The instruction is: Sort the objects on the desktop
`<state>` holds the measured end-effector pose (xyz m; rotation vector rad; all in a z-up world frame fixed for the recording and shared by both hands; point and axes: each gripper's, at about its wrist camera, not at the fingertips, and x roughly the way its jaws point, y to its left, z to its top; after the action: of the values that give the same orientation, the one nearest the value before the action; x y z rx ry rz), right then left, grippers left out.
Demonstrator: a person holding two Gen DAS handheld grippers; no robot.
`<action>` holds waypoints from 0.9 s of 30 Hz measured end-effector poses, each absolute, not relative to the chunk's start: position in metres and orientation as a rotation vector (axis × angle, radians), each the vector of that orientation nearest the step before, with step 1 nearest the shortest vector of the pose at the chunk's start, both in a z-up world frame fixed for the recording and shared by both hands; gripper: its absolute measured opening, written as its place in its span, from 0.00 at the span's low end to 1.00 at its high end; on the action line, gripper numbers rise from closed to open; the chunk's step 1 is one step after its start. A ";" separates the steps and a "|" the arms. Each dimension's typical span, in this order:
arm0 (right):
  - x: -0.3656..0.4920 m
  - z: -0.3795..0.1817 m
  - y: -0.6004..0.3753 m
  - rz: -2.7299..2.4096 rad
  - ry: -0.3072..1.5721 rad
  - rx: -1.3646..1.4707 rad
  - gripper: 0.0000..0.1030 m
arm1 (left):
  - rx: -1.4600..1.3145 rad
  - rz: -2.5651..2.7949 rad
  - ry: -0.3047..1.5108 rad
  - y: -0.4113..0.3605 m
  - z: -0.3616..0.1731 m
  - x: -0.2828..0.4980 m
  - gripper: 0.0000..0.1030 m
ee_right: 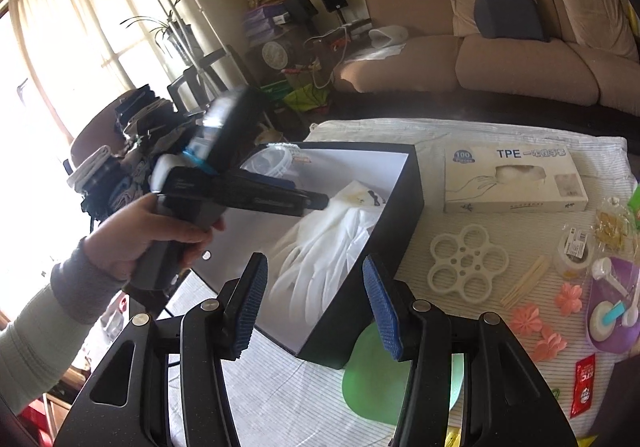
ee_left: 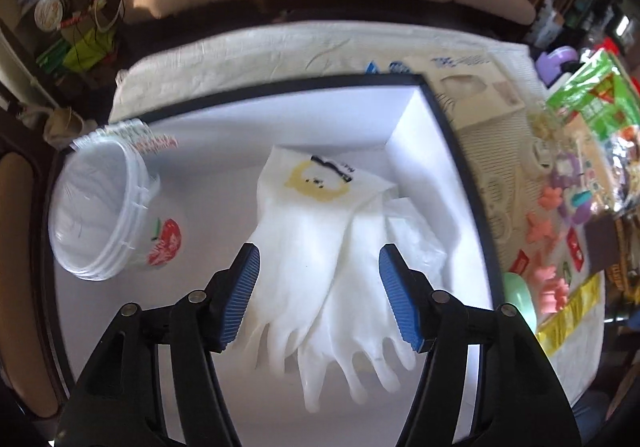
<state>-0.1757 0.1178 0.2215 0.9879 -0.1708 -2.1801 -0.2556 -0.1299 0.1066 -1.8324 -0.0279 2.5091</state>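
Observation:
A pair of white rubber gloves [ee_left: 320, 247] lies inside a black box with a white interior [ee_left: 404, 115], next to stacked clear plastic cups [ee_left: 100, 207]. My left gripper [ee_left: 318, 299] is open and empty, hovering over the gloves with a finger on either side. In the right wrist view the left gripper [ee_right: 316, 203] reaches into the box [ee_right: 400, 215] above the gloves [ee_right: 320, 247]. My right gripper [ee_right: 316, 307] is open and empty, above the box's near corner and a green dish [ee_right: 372, 387].
On the cloth right of the box lie a TPE glove box [ee_right: 516, 179], a white flower-shaped ring holder [ee_right: 468, 263], wooden sticks [ee_right: 524, 283], pink paper flowers [ee_right: 528, 321], tape [ee_right: 574, 255], a purple tray [ee_right: 616, 307] and sauce packets [ee_right: 582, 387]. A sofa stands behind.

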 end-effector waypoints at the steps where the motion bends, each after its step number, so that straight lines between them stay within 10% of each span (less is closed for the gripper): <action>1: -0.175 0.221 0.118 -2.183 -0.166 0.987 0.51 | -1.861 2.508 -0.020 -0.131 0.098 -0.258 0.57; 9: -0.174 0.220 0.120 -2.188 -0.178 0.993 0.51 | -2.141 2.292 0.484 -0.073 0.021 -0.263 0.58; 24: -0.180 0.238 0.093 -2.171 -0.164 0.984 0.54 | -1.781 2.426 -0.198 -0.181 0.134 -0.184 0.60; 27: -0.168 0.239 0.086 -2.174 -0.115 0.987 0.54 | -1.624 2.500 -0.299 -0.193 0.151 -0.151 0.76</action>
<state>-0.1679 0.0858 0.2393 0.9871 -0.1151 -2.1737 -0.1513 -0.1926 0.1509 -1.6241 -0.2986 2.5003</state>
